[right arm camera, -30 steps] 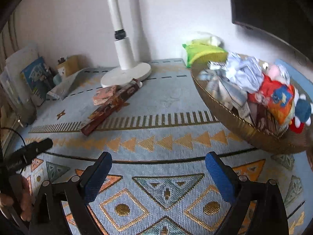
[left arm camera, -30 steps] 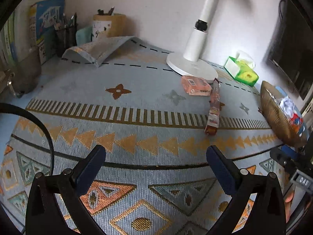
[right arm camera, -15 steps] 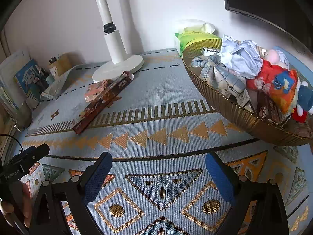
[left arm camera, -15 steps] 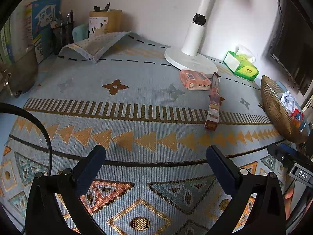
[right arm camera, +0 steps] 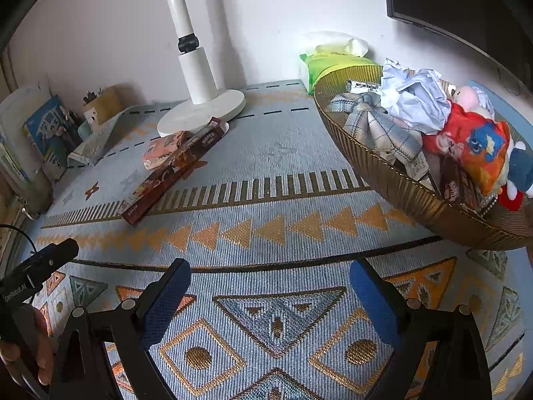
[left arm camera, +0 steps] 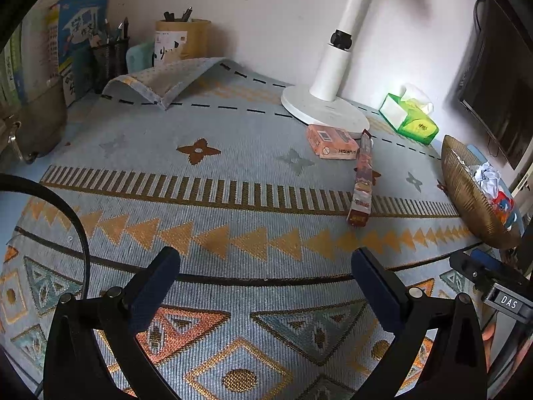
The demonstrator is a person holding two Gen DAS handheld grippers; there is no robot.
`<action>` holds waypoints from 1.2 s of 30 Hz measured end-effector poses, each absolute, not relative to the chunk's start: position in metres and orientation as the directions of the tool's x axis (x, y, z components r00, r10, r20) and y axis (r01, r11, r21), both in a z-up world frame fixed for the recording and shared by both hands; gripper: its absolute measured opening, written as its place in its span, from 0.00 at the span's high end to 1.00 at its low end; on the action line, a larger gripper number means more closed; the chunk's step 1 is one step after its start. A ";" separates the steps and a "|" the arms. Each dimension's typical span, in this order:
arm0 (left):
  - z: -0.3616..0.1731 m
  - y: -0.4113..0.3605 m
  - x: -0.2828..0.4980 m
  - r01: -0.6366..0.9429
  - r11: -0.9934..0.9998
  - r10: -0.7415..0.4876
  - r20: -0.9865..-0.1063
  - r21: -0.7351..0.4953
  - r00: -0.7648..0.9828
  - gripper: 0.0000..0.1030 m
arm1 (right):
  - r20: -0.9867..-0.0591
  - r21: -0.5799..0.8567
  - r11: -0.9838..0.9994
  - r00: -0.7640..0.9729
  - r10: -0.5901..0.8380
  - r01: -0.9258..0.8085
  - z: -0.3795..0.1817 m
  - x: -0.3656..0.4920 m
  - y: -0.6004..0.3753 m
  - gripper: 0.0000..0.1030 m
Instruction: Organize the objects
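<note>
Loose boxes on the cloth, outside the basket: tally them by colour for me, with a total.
Pink/orange flat box: 1, beside the white lamp base
Dark brown long box: 1, lying against the pink one
Green tissue box: 1, by the wall near the basket
Total: 3

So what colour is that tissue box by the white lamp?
The tissue box is bright green with white sides, clearest in the left wrist view.
</note>
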State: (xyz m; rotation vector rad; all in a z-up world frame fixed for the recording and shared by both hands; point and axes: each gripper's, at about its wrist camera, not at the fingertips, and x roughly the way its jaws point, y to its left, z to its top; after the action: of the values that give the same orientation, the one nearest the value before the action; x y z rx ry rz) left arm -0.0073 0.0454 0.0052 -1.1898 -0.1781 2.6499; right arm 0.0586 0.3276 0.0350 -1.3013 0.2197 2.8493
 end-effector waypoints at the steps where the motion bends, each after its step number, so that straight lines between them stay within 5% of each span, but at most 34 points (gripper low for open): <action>1: 0.005 0.046 -0.007 -0.160 -0.966 0.259 -0.721 -0.204 -0.643 0.01 | -0.752 0.126 -0.990 -0.656 -0.057 -0.059 0.035 0.058 0.328 0.07; 29: 0.004 0.049 -0.007 -0.159 -0.967 0.254 -0.722 -0.198 -0.643 0.01 | -0.763 0.121 -0.991 -0.644 -0.059 -0.053 0.033 0.052 0.325 0.07; 33: 0.004 0.048 -0.005 -0.155 -0.967 0.254 -0.715 -0.201 -0.651 0.01 | -0.778 0.300 -0.954 -0.577 -0.249 0.007 0.040 0.032 0.301 0.07; 36: 0.005 0.044 -0.003 -0.148 -0.965 0.258 -0.703 -0.215 -0.662 0.01 | -0.795 0.284 -0.957 -0.541 -0.273 0.066 0.046 0.004 0.262 0.07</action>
State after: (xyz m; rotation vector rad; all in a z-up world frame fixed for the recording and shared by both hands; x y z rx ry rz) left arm -0.0033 0.0436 0.0053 -1.1607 -0.2041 2.6691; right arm 0.0038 0.2623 0.0455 -1.5717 0.3706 2.9194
